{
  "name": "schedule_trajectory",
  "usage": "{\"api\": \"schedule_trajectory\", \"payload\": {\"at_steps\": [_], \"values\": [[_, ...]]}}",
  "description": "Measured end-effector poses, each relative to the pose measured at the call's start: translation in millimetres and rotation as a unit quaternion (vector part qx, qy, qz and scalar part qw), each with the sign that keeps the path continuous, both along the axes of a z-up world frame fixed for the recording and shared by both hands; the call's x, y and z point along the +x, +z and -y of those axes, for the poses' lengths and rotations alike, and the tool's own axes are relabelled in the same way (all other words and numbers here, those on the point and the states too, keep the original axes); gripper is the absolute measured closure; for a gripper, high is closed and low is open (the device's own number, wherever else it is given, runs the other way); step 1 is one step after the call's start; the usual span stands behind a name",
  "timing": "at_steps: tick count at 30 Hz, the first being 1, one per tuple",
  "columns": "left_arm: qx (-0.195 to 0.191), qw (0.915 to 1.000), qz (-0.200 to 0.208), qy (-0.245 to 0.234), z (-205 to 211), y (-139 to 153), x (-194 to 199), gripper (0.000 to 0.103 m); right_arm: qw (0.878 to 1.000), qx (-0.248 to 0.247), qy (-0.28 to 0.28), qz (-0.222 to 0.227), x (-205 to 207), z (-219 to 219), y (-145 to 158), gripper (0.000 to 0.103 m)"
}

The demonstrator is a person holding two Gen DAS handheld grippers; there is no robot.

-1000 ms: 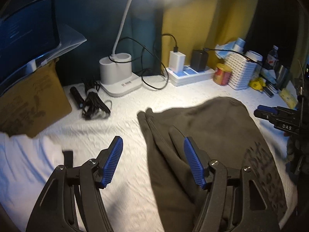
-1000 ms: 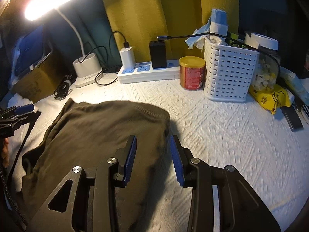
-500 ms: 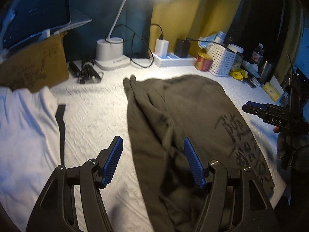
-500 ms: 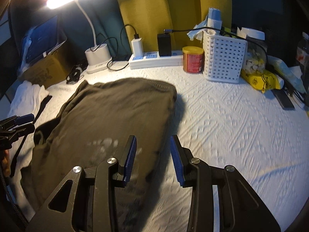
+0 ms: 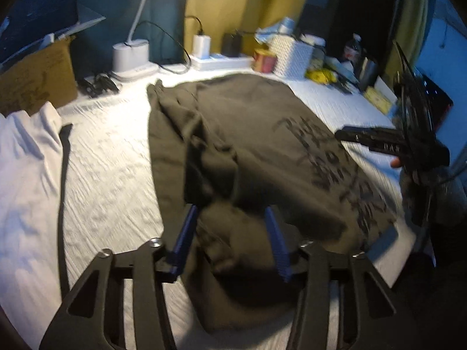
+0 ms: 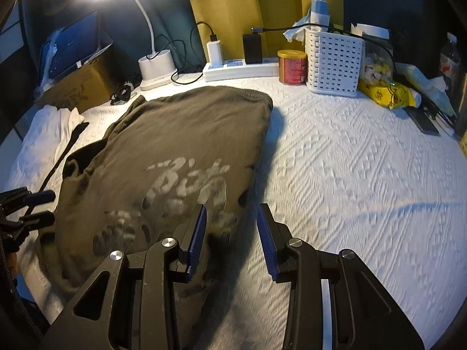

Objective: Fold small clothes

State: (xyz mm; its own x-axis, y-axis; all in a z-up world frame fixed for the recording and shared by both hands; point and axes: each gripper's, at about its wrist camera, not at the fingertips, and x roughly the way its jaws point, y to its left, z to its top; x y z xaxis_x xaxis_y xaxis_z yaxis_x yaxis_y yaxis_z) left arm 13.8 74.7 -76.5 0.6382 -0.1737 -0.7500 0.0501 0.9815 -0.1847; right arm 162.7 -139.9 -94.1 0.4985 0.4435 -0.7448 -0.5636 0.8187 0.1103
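An olive T-shirt (image 5: 262,134) with a faded print lies spread on the white textured cover; its left side is rumpled into folds. My left gripper (image 5: 232,236) hangs over the bunched near-left part. Its jaws are closing with a hump of the cloth between the blue pads (image 5: 186,233), which still stand apart from it. In the right wrist view the T-shirt (image 6: 181,134) fills the left half. My right gripper (image 6: 232,232) is open over its near-right edge, with a dark bit of fabric below the gap. The left gripper (image 6: 38,207) shows at that view's left edge.
A white garment (image 5: 23,160) and a black strap (image 5: 62,175) lie at the left. Along the back stand a cardboard box (image 5: 35,84), a lamp base (image 5: 131,55), a power strip (image 6: 239,70), a red can (image 6: 292,67), a white basket (image 6: 332,61) and a yellow bag (image 6: 385,94).
Both grippers drew back toward the near edge, so more of the shirt shows. The left one shifted right over the bunched cloth and its jaws narrowed. The right jaws kept their width.
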Motion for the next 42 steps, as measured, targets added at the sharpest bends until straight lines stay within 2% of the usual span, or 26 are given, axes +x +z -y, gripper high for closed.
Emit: {"api": "schedule_trajectory", "payload": {"at_steps": [2, 4, 5, 6, 7, 11, 14, 18, 25, 29, 34, 36, 37, 39, 42], "values": [[-0.001, 1.0000, -0.009, 0.000, 0, -6, -4, 0.066, 1.000, 0.000, 0.001, -0.001, -6, 2, -2, 0.065], [-0.005, 0.9999, -0.013, -0.005, 2, -11, -9, 0.084, 1.000, -0.002, 0.002, -0.002, -12, 3, -4, 0.065], [-0.005, 0.9999, -0.012, -0.007, 4, -11, -12, 0.088, 1.000, -0.003, 0.003, -0.002, -14, 3, -5, 0.065], [-0.002, 0.9999, -0.009, -0.009, 5, -10, -15, 0.099, 1.000, -0.003, 0.003, -0.002, -16, 4, -5, 0.065], [-0.001, 0.9999, -0.007, -0.011, 6, -8, -17, 0.101, 1.000, -0.004, 0.004, -0.002, -18, 5, -6, 0.065], [0.005, 0.9999, 0.011, -0.006, 5, 6, -31, 0.101, 1.000, -0.003, 0.005, -0.004, -25, 6, -8, 0.065], [0.003, 0.9999, 0.009, -0.004, 3, 10, -41, 0.101, 1.000, -0.006, 0.011, -0.003, -32, 4, -9, 0.065], [0.001, 1.0000, -0.001, 0.000, 4, 4, -46, 0.101, 0.999, -0.019, 0.034, 0.003, -49, -2, -11, 0.065], [-0.001, 1.0000, -0.008, 0.004, 7, -1, -50, 0.101, 0.999, -0.023, 0.036, -0.009, -73, 3, -13, 0.065], [-0.001, 0.9999, -0.013, 0.004, 6, -5, -50, 0.101, 0.999, -0.016, 0.033, -0.031, -86, 11, -17, 0.065], [0.001, 0.9999, -0.015, 0.002, 9, -6, -50, 0.101, 0.999, 0.001, 0.036, -0.025, -105, 22, -18, 0.066], [0.001, 0.9999, -0.015, 0.002, 10, -6, -51, 0.101, 0.999, 0.002, 0.042, -0.021, -112, 21, -19, 0.083], [0.000, 0.9999, -0.014, 0.002, 10, -6, -51, 0.101, 0.999, 0.007, 0.042, -0.023, -113, 21, -19, 0.087], [0.000, 0.9999, -0.013, 0.002, 11, -5, -51, 0.101, 0.999, 0.014, 0.042, -0.023, -115, 23, -18, 0.095], [-0.006, 0.9999, -0.011, -0.005, 13, -3, -53, 0.101, 0.999, 0.017, 0.037, -0.015, -117, 29, -11, 0.097]]}}
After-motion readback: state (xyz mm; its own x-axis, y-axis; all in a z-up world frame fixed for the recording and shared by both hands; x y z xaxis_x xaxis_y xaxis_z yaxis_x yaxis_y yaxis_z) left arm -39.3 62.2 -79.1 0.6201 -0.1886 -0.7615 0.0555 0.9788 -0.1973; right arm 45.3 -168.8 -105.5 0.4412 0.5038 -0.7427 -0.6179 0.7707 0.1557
